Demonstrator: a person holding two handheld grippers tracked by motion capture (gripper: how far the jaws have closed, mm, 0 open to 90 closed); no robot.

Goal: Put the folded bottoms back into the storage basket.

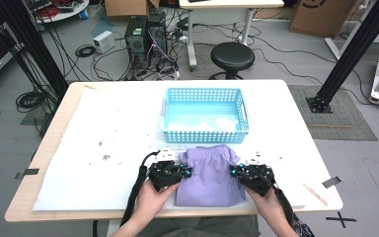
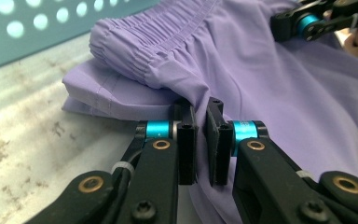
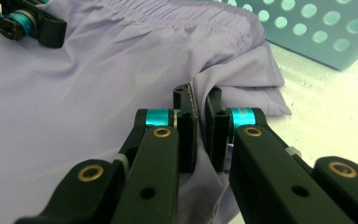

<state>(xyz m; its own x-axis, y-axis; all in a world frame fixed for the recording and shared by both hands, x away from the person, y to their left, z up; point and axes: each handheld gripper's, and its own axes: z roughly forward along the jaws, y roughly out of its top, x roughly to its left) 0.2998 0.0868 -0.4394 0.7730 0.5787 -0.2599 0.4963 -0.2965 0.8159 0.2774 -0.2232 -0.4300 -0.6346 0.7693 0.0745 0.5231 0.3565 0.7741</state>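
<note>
Purple cloth, a pair of folded shorts (image 1: 209, 177) with a gathered elastic waistband, lies on the near part of the desk (image 1: 103, 128), just in front of the pale blue perforated basket (image 1: 205, 114). The waistband end faces the basket; the shorts rest on the white sheet (image 1: 79, 187) that covers most of the desk top.

At the shorts' left edge, the left gripper (image 2: 201, 140) has its fingers (image 2: 186, 144) pressed together on a fold of the purple fabric, which runs down between the two pads. At the right edge, the right gripper (image 3: 200, 135) does the same: its fingers (image 3: 187, 135) pinch a ridge of the cloth beside the waistband corner. In the high view the left gripper (image 1: 185, 170) and the right gripper (image 1: 233, 172) sit level with each other on either side of the garment, each held in one of the person's hands coming in from the near edge.

Dark specks mark the white sheet to the left. Beyond the desk stand a black stool (image 1: 232, 57) and computer towers (image 1: 145, 34) among cables on the floor.
</note>
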